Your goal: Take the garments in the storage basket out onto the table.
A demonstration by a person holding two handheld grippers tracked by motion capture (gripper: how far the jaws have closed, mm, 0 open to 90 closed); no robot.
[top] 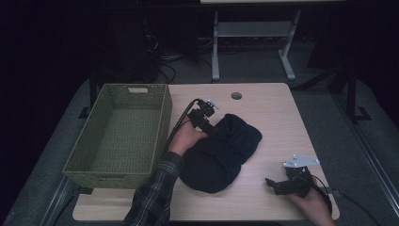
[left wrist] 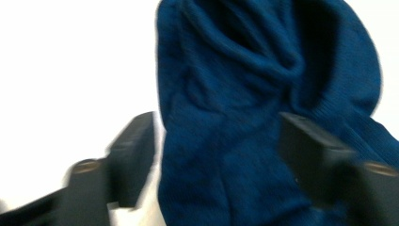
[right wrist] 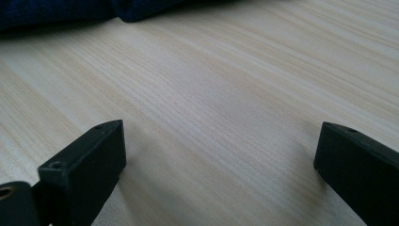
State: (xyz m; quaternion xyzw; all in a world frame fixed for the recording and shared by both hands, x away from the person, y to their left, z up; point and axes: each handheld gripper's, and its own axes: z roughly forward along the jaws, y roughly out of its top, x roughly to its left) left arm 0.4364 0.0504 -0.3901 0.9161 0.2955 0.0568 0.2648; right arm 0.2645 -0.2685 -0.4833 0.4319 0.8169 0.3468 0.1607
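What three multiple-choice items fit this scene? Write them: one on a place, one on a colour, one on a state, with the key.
1. Where is the basket?
A. at the table's left side
B. on the garment
C. at the table's right edge

2. What colour is the garment?
A. red
B. dark blue
C. yellow

3. How do the right gripper's jaws stand?
A. shut on the garment
B. shut on the basket
C. open over bare table

Key: 1 A, the basket sits left of the garment in the high view; 2 B, the left gripper view shows blue knit; 3 C, the right gripper view shows bare wood between the jaws.
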